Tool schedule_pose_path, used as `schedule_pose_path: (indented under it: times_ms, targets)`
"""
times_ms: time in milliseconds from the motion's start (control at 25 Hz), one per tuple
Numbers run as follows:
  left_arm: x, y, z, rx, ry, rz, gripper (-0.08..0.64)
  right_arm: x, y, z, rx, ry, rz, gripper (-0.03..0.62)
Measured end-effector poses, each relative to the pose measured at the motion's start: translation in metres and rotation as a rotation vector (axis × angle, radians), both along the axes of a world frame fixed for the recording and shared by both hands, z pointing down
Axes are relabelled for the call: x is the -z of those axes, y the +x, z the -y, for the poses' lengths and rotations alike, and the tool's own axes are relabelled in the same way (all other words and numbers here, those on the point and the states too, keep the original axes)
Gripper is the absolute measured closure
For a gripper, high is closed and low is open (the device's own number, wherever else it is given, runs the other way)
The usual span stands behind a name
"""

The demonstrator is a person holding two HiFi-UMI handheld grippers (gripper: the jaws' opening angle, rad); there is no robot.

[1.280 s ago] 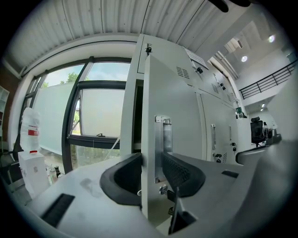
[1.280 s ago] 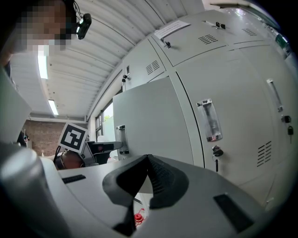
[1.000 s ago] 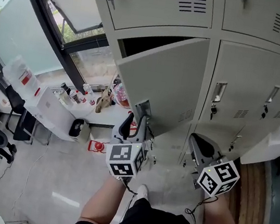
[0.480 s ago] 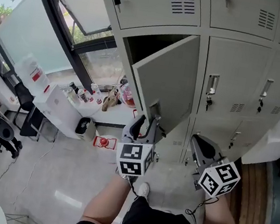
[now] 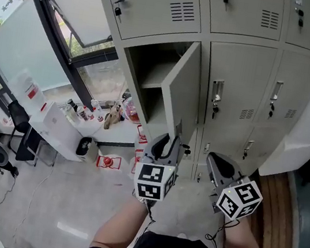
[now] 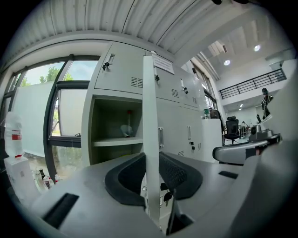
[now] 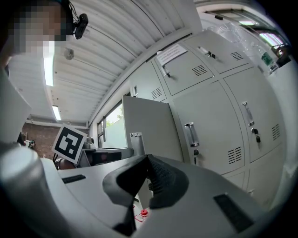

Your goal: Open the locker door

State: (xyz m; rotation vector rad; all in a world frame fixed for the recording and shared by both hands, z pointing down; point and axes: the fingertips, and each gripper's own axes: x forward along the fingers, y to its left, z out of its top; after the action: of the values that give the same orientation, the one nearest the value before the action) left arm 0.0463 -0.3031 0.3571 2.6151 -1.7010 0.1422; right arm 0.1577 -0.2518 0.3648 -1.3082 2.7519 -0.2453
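The grey locker door stands swung out wide, and the compartment behind it shows a shelf. My left gripper is at the door's lower free edge. In the left gripper view the door's edge runs upright between the jaws of the left gripper. They are closing, and both dark pads lie against the door. My right gripper hangs to the right, below the closed lockers, apart from the door. In its own view the right gripper is shut on nothing.
Closed lockers with handles and keys fill the wall to the right. A large window is at the left, with a white table of bottles and a red object on the floor below. The person's legs are under the grippers.
The door has swung from about half open to nearly edge-on, showing the inside shelf. My left gripper went right with it. The right gripper has barely moved.
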Motion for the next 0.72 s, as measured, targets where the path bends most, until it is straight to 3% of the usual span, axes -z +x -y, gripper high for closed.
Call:
schedule_pose_path:
  times_ms: [360,720]
  targets:
    - [0.000,0.047,-0.011,-0.169,-0.012,-0.018,0.466,0.001,0.021,-0.017,-0.113,-0.014,-0.004,0.538]
    - [-0.002,0.076,-0.025,-0.273,-0.002,-0.019,0.465,-0.003,0.035,-0.043,-0.191,-0.024,-0.013,0.538]
